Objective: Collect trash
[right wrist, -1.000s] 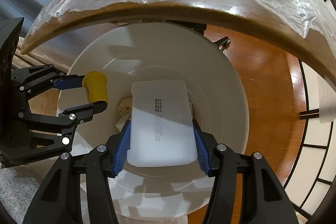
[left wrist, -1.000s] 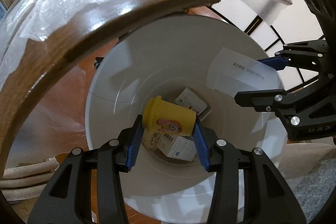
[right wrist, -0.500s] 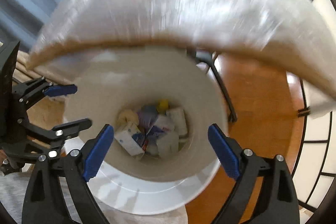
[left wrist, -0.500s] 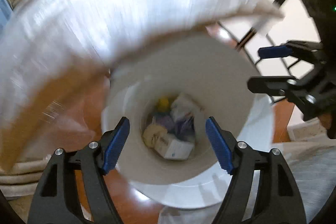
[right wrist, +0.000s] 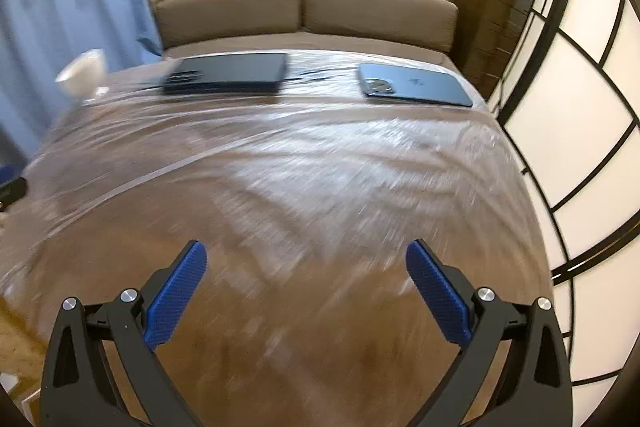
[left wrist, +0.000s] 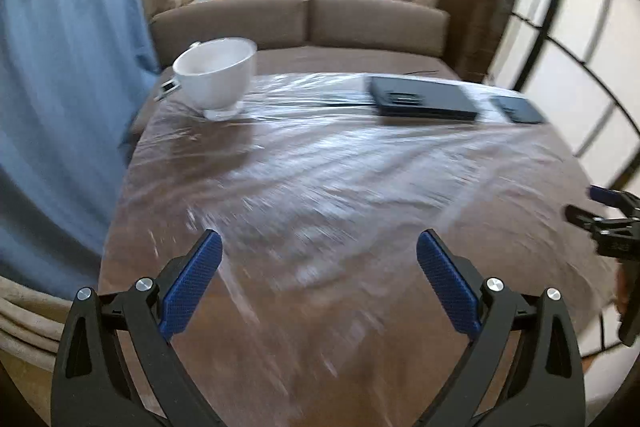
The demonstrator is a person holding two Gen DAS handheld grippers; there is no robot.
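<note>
Both views now look across a round brown table (left wrist: 320, 187) covered with clear plastic film. My left gripper (left wrist: 319, 243) hovers over its near part, its jaws opening wide, and there is nothing between the blue pads (left wrist: 192, 283). My right gripper (right wrist: 306, 249) is beside it over the same table, jaws also opening and holding nothing. Its fingers (left wrist: 600, 215) show at the right edge of the left wrist view. No trash item and no bin is in either view. The near tabletop is blurred by motion.
A white cup (left wrist: 216, 75) stands at the table's far left. Two dark flat devices (right wrist: 228, 73) (right wrist: 416, 89) lie along the far edge. Behind them is a brown sofa (right wrist: 304, 11). Blue curtains (left wrist: 60, 87) hang on the left, with a white panelled screen (right wrist: 580, 107) on the right.
The left gripper let go of a yellow cup and the right one of a white flat box, both into the white bin. Both then opened wide and swung up over the table.
</note>
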